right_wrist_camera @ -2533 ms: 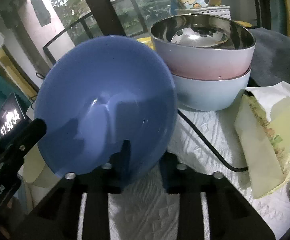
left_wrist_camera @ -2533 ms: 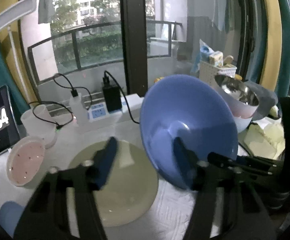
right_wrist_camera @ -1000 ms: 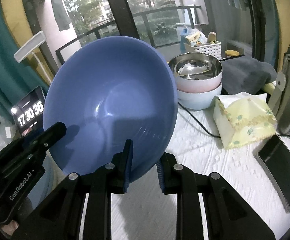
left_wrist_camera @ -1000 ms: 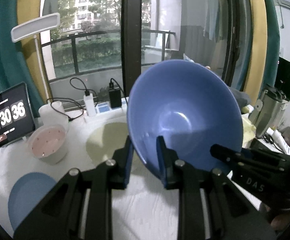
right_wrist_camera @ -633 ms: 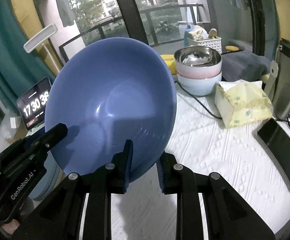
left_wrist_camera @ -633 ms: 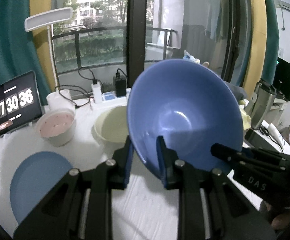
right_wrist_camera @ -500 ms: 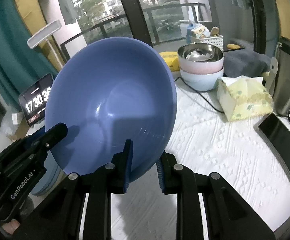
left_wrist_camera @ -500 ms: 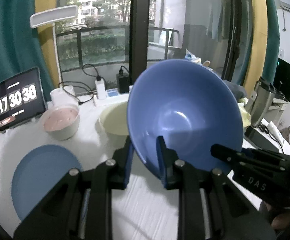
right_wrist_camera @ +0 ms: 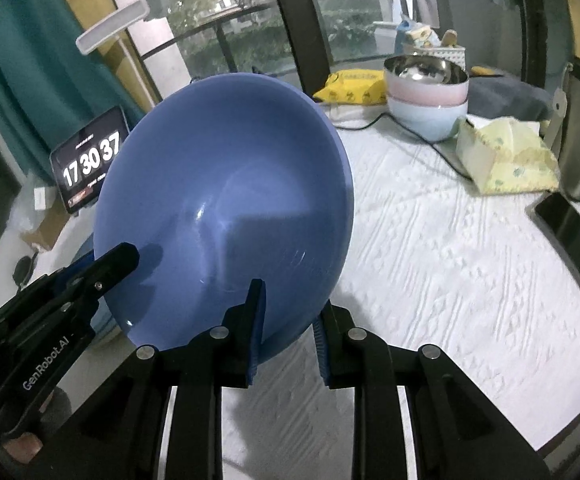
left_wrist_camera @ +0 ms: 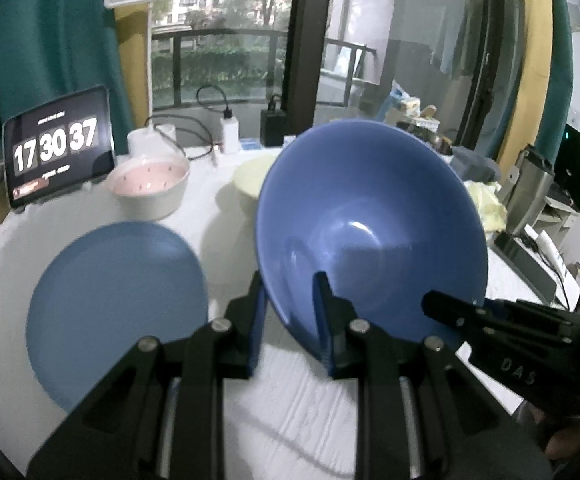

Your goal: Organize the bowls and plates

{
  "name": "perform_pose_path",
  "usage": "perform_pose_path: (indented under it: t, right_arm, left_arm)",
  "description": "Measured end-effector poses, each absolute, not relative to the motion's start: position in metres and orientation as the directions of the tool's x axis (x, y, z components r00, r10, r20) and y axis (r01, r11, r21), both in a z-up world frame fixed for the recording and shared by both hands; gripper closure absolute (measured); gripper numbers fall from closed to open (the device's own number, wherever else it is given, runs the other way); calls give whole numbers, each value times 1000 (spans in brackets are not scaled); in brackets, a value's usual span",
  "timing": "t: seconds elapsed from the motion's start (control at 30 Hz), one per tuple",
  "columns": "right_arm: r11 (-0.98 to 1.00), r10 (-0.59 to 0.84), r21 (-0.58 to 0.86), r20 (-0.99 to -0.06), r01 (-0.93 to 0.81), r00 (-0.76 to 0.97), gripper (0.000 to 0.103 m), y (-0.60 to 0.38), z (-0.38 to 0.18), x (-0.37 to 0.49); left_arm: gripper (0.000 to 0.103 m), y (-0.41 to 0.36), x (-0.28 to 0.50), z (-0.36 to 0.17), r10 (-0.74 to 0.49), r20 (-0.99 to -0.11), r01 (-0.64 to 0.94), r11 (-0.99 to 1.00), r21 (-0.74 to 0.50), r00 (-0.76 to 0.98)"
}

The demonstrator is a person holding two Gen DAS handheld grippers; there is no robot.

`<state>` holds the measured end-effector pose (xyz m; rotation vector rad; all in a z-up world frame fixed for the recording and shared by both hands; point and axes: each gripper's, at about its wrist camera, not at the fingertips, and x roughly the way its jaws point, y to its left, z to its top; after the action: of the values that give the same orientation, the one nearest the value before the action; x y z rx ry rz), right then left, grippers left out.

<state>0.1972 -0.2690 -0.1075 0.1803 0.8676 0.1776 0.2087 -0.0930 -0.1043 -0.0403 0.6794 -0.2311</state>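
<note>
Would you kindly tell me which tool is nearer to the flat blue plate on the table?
Left. The left tool, clamped on the big blue bowl's rim, is just beside the blue plate; the right tool grips the bowl's far side, away from it.

Blue bowl [left_wrist_camera: 370, 232] held tilted above white-clothed table, rim clamped at two points.
Flat blue plate [left_wrist_camera: 118, 300] lying at 9 o'clock of it; pink-lined bowl [left_wrist_camera: 150, 184] at 11, pale yellow bowl [left_wrist_camera: 250, 180] at 12; stacked pink and light-blue bowls [right_wrist_camera: 428, 96] at 2, steel-lined on top.
</note>
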Motion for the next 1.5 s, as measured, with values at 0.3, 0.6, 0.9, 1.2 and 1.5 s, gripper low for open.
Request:
perform_pose_path:
  t: [0.3,0.6,0.9,1.2,1.5]
  right_arm:
    - [968,234,238,-764,-75,601,78,-264,-114,186]
    - [964,242,260,-783,-51,573,76,-267,-109,184]
    - [964,246,257,-793,-60,557,68,-264,-102,178]
    - [967,233,251,-781,-51,580,68,-269,-90,176]
    - [967,219,255,-771,-24,598,68,-281,-89,182]
  left_arm:
    - [79,-84,200,-116,-236,-648,199,971,-131,724]
    - [78,-84,196,-120,-249,-678,224,966,-127,691]
    - [77,-82,191,-118,-248,-692,233,965,-118,678]
    - [74,-81,189,-117,-254,-709,247,962,-116,657]
    - [55,-72,192,-108,-238,-695,250,964,-87,679]
